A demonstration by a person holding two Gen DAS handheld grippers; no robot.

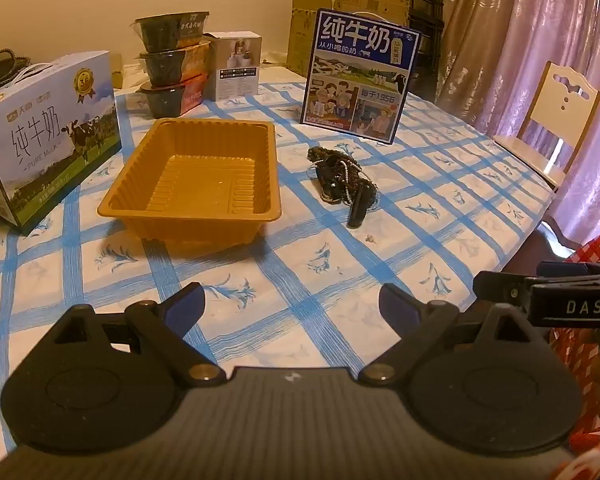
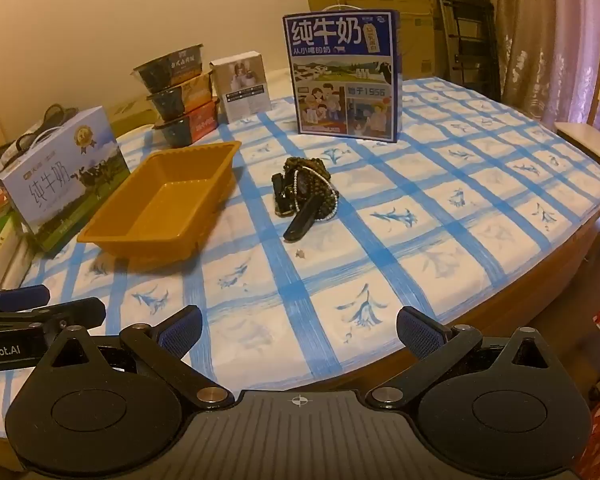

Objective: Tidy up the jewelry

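Gripper (image 2: 299, 334) well short of jewelry (image 2: 306, 190)

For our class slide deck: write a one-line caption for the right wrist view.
Open right gripper hovers over a blue-checked tablecloth, facing a jewelry pile beside an empty orange tray.

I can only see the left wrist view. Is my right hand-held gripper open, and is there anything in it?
Observer: The right hand-held gripper is wide open, with nothing between its fingers.
Operator: Is it over the table?
Observer: Only just. The table's wooden near edge shows between its fingers.
Operator: Where's the jewelry from there?
Observer: The jewelry pile lies almost straight ahead of it on the cloth.
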